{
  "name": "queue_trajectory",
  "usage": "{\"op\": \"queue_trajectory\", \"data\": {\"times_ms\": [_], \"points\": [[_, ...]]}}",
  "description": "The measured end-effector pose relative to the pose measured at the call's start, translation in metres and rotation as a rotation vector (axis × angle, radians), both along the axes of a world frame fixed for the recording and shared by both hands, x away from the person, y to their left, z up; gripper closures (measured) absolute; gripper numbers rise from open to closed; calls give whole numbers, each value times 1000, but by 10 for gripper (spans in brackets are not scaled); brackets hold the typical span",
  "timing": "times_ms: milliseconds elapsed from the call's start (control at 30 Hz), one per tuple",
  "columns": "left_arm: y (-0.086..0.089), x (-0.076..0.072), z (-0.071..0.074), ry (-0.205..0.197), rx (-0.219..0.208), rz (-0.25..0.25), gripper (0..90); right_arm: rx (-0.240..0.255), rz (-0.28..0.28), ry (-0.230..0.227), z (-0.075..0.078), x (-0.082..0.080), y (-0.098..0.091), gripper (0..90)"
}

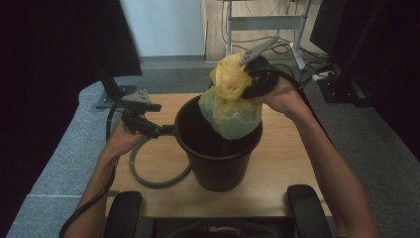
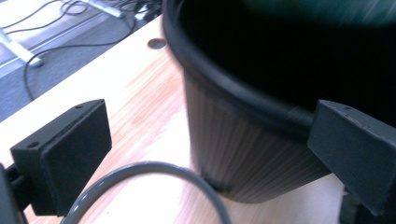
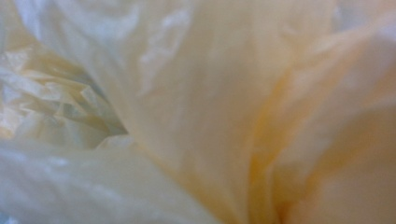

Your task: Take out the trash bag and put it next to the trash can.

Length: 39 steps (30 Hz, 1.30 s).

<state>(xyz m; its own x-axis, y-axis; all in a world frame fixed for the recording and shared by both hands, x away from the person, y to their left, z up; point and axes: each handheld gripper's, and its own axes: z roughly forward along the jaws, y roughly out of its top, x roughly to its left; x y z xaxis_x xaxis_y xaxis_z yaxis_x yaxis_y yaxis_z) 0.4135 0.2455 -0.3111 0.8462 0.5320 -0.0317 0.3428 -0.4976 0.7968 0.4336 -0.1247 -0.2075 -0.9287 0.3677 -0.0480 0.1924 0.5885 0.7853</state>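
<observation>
Up close, our left gripper stands wide open on the bench beside the black bin, nothing between its jaws, one jaw near the rim. From above, our right gripper is clamped on the bunched neck of a crinkled yellow bag, its bottom hanging inside the bin.

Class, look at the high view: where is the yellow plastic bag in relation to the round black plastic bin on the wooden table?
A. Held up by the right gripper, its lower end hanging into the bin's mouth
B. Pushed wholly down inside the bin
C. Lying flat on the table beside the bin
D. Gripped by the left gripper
A: the right gripper clamps the bunched top of the yellow plastic bag, whose lower end hangs inside the rim of the black plastic bin.
</observation>
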Motion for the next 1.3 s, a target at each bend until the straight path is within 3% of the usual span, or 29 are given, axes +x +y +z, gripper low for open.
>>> {"op": "queue_trajectory", "data": {"times_ms": [300, 567, 867, 1067, 1300], "points": [[13, -1, -34, 6, 4, 57, 0, 7, -68, -32, 15, 2, -19, 717], [21, -3, -67, 27, -19, 101, 0, 19, -131, -61, 25, 3, -39, 715], [28, -7, -96, 18, -4, 157, 0, 3, -213, -100, 35, 1, -63, 715], [28, -10, -114, 7, 20, 188, 0, -10, -278, -111, 32, 2, -81, 715], [30, -14, -135, 22, 10, 210, 0, -13, -357, -107, 16, 6, -103, 714]]}}
